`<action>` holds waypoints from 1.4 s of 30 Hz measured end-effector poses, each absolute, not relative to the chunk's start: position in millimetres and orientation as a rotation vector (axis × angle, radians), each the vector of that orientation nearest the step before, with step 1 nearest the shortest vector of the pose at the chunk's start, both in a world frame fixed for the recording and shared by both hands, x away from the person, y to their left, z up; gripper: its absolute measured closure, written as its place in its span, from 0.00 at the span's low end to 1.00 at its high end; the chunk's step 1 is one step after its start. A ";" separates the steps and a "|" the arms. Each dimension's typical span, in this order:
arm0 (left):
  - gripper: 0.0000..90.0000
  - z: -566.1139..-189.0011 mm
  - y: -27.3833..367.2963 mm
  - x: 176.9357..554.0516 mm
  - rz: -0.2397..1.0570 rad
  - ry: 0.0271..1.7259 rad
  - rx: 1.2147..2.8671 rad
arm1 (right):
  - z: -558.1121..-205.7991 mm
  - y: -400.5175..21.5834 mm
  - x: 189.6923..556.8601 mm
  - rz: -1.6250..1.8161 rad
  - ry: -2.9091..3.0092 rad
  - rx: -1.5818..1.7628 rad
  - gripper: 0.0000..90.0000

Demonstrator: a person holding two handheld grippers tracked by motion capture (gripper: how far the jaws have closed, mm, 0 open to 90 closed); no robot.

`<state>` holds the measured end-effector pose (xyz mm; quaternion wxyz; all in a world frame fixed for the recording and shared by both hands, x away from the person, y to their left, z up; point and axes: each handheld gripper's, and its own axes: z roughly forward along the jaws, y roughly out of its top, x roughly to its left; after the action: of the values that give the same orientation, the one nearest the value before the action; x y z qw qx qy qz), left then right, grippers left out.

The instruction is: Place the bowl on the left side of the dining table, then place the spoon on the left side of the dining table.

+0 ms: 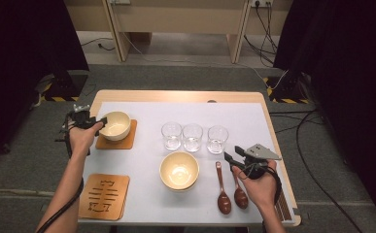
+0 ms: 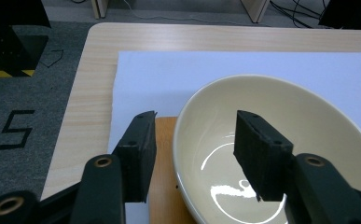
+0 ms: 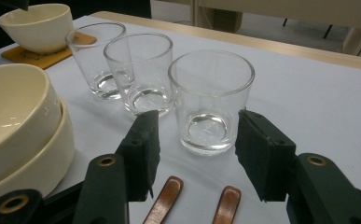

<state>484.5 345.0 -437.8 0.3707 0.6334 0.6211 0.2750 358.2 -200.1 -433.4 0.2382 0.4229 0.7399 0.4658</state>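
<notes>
A cream bowl (image 1: 115, 125) (image 2: 281, 116) sits on a wooden coaster (image 1: 127, 141) (image 2: 164, 186) at the table's left. My left gripper (image 1: 99, 124) (image 2: 194, 123) is open and straddles the bowl's near rim, one jaw outside and one inside, with gaps on both sides. My right gripper (image 1: 230, 158) (image 3: 197, 121) is open too, low over the handles of two brown spoons (image 1: 223, 194) (image 3: 166, 198). It points at the rightmost of three empty glasses (image 1: 217, 139) (image 3: 211, 88), which stands just beyond its jaws and untouched.
Two stacked cream bowls (image 1: 179, 170) (image 3: 15, 126) stand mid-table in front of the glasses. A carved wooden coaster (image 1: 104, 196) lies at the front left. A white mat (image 1: 244, 116) covers the wooden table (image 1: 176, 95). Cables run on the floor behind.
</notes>
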 end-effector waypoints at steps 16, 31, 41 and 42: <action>0.48 -422.4 344.9 470.5 0.747 1.549 1.632 | -436.1 -206.8 363.7 1.243 2.024 1.212 0.56; 0.48 -412.0 326.9 435.1 0.719 1.481 1.641 | -437.1 -213.5 361.5 1.108 2.124 1.368 0.63; 0.49 -412.5 311.7 402.6 0.698 1.421 1.653 | -442.0 -212.1 362.5 0.961 2.210 1.474 0.66; 0.49 -412.6 310.9 399.3 0.701 1.420 1.647 | -442.6 -212.1 363.6 0.949 2.220 1.482 0.67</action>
<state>399.3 310.9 -412.6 0.4155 0.6557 0.5652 0.2792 363.6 -212.1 -442.6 0.1536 0.5170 0.7743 0.3311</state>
